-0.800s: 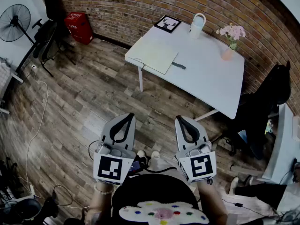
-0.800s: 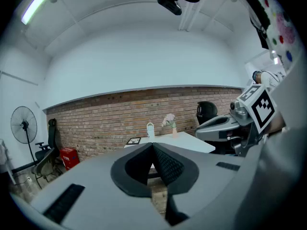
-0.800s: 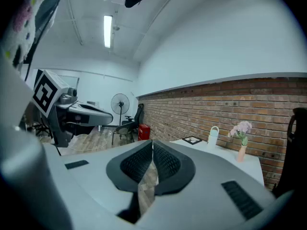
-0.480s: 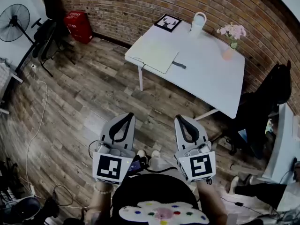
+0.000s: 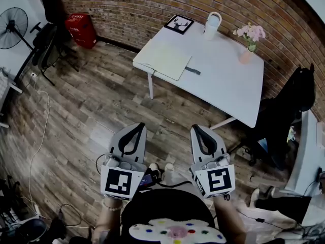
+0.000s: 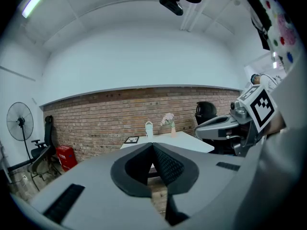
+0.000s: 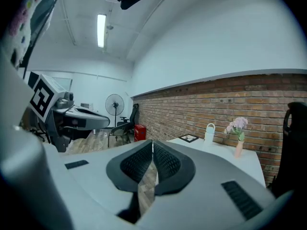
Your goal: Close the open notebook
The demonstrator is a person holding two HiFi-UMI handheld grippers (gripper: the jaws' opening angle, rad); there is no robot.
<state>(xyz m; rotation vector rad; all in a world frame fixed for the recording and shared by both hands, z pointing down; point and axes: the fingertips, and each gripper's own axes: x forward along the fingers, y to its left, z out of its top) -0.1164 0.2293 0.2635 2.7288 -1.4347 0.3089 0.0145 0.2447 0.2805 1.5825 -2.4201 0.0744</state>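
Note:
The open notebook (image 5: 165, 60) lies flat with pale pages near the left corner of the white table (image 5: 228, 85), far ahead of both grippers. A dark pen-like item (image 5: 193, 71) lies just right of it. My left gripper (image 5: 138, 125) and right gripper (image 5: 196, 128) are held side by side low in the head view, over the wooden floor, well short of the table. In the left gripper view the left gripper (image 6: 152, 145) has its jaws together with nothing between them. The right gripper (image 7: 152, 142) is likewise shut and empty. From both gripper views the notebook is hidden.
On the table stand a framed picture (image 5: 179, 24), a white jug (image 5: 212, 25) and a vase of pink flowers (image 5: 249, 42). A black chair (image 5: 289, 111) is at the table's right. A red box (image 5: 81, 29), a fan (image 5: 12, 29), another chair (image 5: 48, 42) and floor cables (image 5: 40, 131) are left.
The head view has drifted slightly, so the room sits a little further left. Both grippers keep the same place and stay shut.

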